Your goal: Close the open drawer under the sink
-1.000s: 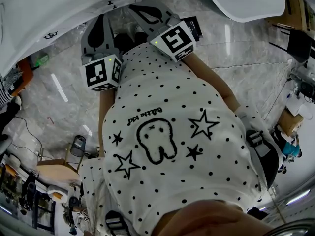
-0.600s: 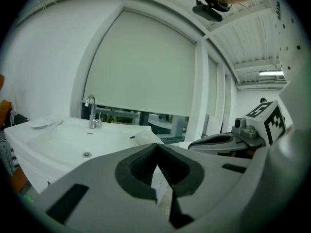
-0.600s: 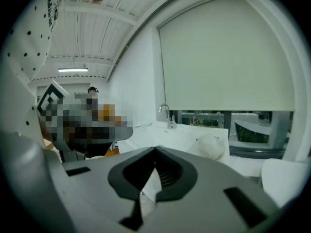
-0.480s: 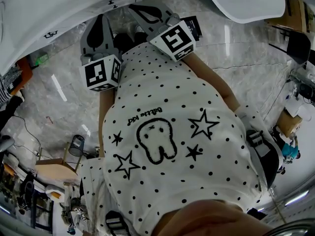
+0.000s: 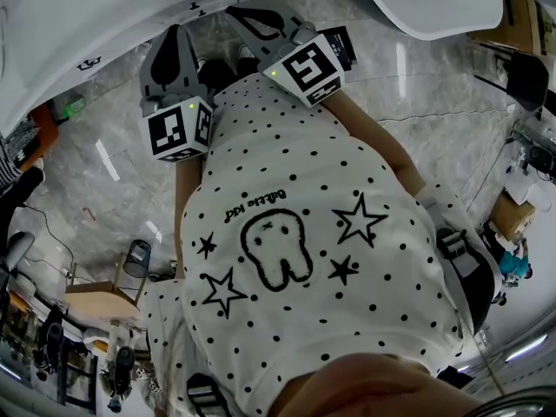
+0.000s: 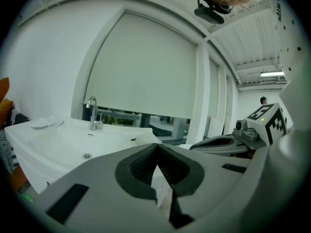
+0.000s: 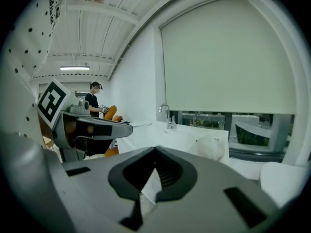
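Note:
In the head view the white sink unit (image 5: pixel 95 20) fills the upper left, with small dark handles on its front; I cannot make out an open drawer. Both grippers are held side by side just short of that front, over my dotted shirt. The left gripper (image 5: pixel 175 33) points up at the unit, its jaws shut on nothing. The right gripper (image 5: pixel 237 15) lies beside it, also shut and empty. The left gripper view has the left gripper (image 6: pixel 156 148) below the basin and tap (image 6: pixel 92 113). In the right gripper view the right gripper (image 7: pixel 155 150) faces the same tap (image 7: pixel 167 115).
A grey marble floor (image 5: pixel 113 172) lies below. A second white basin (image 5: pixel 434 3) is at the top right. A small stool (image 5: pixel 130 263) and clutter stand lower left, a cardboard box (image 5: pixel 512 215) at the right. A person (image 7: pixel 95 98) stands far off.

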`<state>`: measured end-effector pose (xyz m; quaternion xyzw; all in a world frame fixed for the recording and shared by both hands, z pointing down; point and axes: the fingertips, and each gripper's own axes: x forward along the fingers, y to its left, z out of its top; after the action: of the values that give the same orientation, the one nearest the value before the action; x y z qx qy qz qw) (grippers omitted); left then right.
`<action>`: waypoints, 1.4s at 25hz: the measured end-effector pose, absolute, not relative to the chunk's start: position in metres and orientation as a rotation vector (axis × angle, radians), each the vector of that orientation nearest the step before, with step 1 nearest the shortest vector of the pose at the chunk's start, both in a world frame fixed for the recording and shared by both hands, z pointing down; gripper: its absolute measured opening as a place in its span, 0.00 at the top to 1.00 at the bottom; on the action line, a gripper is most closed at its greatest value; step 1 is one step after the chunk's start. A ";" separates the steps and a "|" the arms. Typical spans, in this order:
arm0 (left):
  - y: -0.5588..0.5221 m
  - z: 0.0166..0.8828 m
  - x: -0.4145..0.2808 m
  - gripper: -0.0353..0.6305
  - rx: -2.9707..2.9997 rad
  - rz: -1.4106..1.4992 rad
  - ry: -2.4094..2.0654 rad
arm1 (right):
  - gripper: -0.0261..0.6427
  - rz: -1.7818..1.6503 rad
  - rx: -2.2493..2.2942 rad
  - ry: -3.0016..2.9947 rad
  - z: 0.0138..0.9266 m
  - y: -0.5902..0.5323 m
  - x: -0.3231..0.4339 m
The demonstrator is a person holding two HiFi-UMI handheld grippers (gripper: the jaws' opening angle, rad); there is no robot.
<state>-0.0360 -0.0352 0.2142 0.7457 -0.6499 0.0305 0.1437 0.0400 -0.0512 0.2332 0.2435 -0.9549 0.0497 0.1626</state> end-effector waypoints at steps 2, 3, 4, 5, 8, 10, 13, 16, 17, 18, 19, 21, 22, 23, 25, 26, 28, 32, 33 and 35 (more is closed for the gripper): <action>-0.035 0.214 -0.036 0.94 2.151 0.086 -1.872 | 0.94 0.140 0.695 -2.722 0.234 -0.051 0.040; -0.036 0.214 -0.035 0.94 2.152 0.086 -1.869 | 0.94 0.139 0.695 -2.722 0.234 -0.051 0.040; -0.036 0.214 -0.035 0.94 2.153 0.087 -1.866 | 0.94 0.139 0.695 -2.722 0.234 -0.051 0.040; -0.036 0.215 -0.034 0.94 2.154 0.088 -1.863 | 0.94 0.140 0.695 -2.721 0.234 -0.051 0.041; -0.036 0.215 -0.033 0.94 2.157 0.090 -1.858 | 0.94 0.142 0.697 -2.719 0.234 -0.050 0.041; -0.035 0.215 -0.033 0.94 2.156 0.089 -1.859 | 0.94 0.143 0.696 -2.718 0.235 -0.050 0.041; -0.035 0.215 -0.034 0.94 2.153 0.086 -1.860 | 0.94 0.142 0.691 -2.719 0.235 -0.050 0.041; -0.035 0.214 -0.035 0.94 2.150 0.084 -1.862 | 0.94 0.140 0.688 -2.719 0.234 -0.050 0.040; -0.035 0.214 -0.035 0.94 2.147 0.083 -1.864 | 0.94 0.140 0.688 -2.720 0.234 -0.050 0.040; -0.034 0.215 -0.036 0.94 2.145 0.082 -1.866 | 0.94 0.141 0.687 -2.721 0.234 -0.050 0.040; -0.034 0.215 -0.036 0.94 2.143 0.082 -1.867 | 0.94 0.143 0.688 -2.721 0.234 -0.050 0.040; -0.034 0.214 -0.037 0.94 2.139 0.076 -1.872 | 0.94 0.146 0.690 -2.722 0.234 -0.050 0.040; -0.034 0.213 -0.039 0.94 2.138 0.067 -1.877 | 0.94 0.146 0.691 -2.722 0.233 -0.050 0.039; -0.033 0.210 -0.042 0.94 2.138 0.056 -1.882 | 0.94 0.145 0.692 -2.723 0.232 -0.050 0.039; -0.029 0.203 -0.054 0.94 2.141 0.042 -1.891 | 0.94 0.142 0.695 -2.727 0.231 -0.049 0.039; -0.028 0.199 -0.061 0.94 2.139 0.039 -1.905 | 0.94 0.140 0.698 -2.729 0.230 -0.050 0.039; -0.025 0.189 -0.074 0.94 2.137 0.052 -1.950 | 0.94 0.145 0.705 -2.731 0.230 -0.051 0.040; -0.026 0.181 -0.081 0.94 2.147 0.081 -1.986 | 0.94 0.165 0.707 -2.729 0.231 -0.050 0.041; -0.027 0.180 -0.080 0.94 2.140 0.065 -1.980 | 0.94 0.164 0.702 -2.731 0.230 -0.050 0.040; -0.030 0.182 -0.073 0.94 2.132 0.030 -1.951 | 0.94 0.159 0.691 -2.733 0.230 -0.049 0.038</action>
<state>-0.0725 -0.0298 0.1820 0.7318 -0.6697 0.0103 0.1257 0.0381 -0.0493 0.2298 0.2415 -0.9557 0.0556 0.1586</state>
